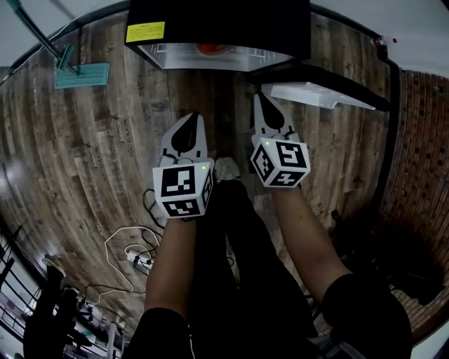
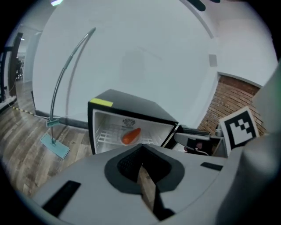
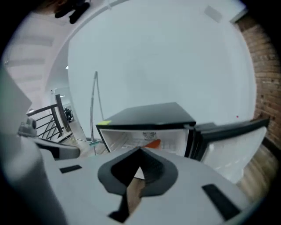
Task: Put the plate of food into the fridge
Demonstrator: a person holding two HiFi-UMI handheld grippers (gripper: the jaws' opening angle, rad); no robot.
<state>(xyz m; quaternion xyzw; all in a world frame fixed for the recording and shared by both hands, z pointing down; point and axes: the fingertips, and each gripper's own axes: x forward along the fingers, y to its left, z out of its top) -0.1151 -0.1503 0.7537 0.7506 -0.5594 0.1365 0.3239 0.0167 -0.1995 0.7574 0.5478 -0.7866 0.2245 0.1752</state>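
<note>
Already the orange food (image 2: 131,135) lies inside the fridge (image 1: 217,21), on the white wire shelf (image 2: 104,138), near the middle of the pale interior. On my feeds it reads as one long, rounded, carrot-coloured piece lying slightly tilted. I cannot make out a plate under it. The fridge is a small black box standing on the wooden floor (image 1: 84,154) against a white wall. Its door (image 1: 317,94) stands open to the right, with the white inner lining showing.

I see both grippers held side by side in front of the opening, well apart from the food. The left gripper (image 1: 191,123) has its jaws brought together with nothing between them; only a sliver of floor shows behind the tips. The right gripper (image 1: 261,102) is likewise closed and empty.

As for writing, a yellow sticker (image 1: 145,31) sits at the front left corner of the fridge's top, its dark print too small for me to read. A small dark emblem (image 2: 128,121) on the inside back wall is just as unreadable. Each gripper's cube carries black-and-white square markers, with no letters.

A teal-headed mop (image 1: 82,74) rests on the floor to the left of the fridge.
</note>
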